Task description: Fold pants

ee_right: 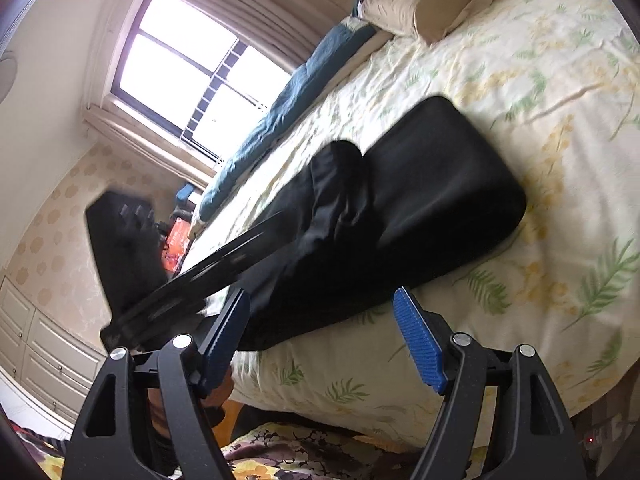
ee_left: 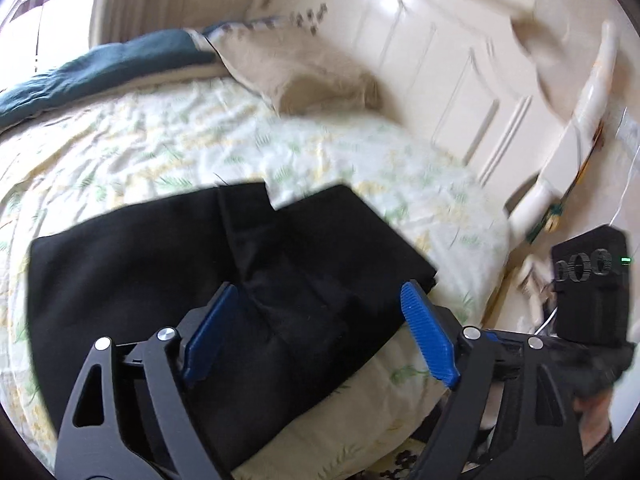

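Hovering: left hand-held gripper hangs over the near end of the pants, blue pads spread wide with nothing pinched; cloth lies below the gap, not pressed.
Right hand-held gripper: jaws also well apart and empty, poised just off the pants' near edge at the bed's side.
Other tool seen: the left hand-held gripper's dark frame crosses the right wrist view, beside the pants' near-left end.
Pants place: flat on the floral bed, close to its near edge, well apart from the tan pillow and blue blanket beyond.
Progress: judged largely done. The pants lie as a compact layered black slab with a rounded folded edge on the far side; one upper flap sits rumpled near the middle.
Left to do: likely smoothing that flap, perhaps one more fold.
Long axis: in the right wrist view it runs from the near-left bed edge away toward the pillow side, the folded end pointing far-right.
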A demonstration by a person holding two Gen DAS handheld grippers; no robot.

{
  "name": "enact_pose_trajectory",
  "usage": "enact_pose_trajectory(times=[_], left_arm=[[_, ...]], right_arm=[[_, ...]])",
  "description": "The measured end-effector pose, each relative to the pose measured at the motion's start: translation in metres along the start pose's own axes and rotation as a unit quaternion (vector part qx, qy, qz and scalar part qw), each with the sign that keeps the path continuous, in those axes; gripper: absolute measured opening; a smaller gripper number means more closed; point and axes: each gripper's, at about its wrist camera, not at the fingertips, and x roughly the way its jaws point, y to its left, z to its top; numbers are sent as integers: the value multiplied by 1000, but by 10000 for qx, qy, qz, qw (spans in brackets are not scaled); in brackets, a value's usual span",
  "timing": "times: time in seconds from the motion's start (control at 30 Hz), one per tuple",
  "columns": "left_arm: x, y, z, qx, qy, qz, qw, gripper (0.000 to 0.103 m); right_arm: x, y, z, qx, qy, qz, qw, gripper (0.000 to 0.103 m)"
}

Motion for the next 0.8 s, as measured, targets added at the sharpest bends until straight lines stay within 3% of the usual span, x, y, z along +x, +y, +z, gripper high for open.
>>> enact_pose_trajectory(times=[0.1, 0.3, 0.43, 0.6, 0.7, 0.8], left_arm=[[-38, 29, -3, -409, -406, 130, 9983, 91], [-81, 117, -31, -1266, -501, 630, 9887, 96], [-89, 183, -66, -2221, -318, 878, 9705, 96], [-89, 225, -101, -3089, -251, 682, 9483, 96], [-91, 227, -105, -3085, -359, 588, 9487, 96], [-90, 223, -106, -3001, -358, 617, 9512, 96]], right_arm=[[-1, 0, 18, -10, -27, 213, 9998, 74], [38, -8, 67, 45, 287, 323, 9991, 74], [82, -16, 91, -42, 626, -53, 9980, 74], [125, -26, 99, -13, 1121, -334, 9931, 74], [136, -18, 95, -100, 1364, -172, 9905, 76], [146, -8, 88, -318, 1621, -134, 9862, 69]])
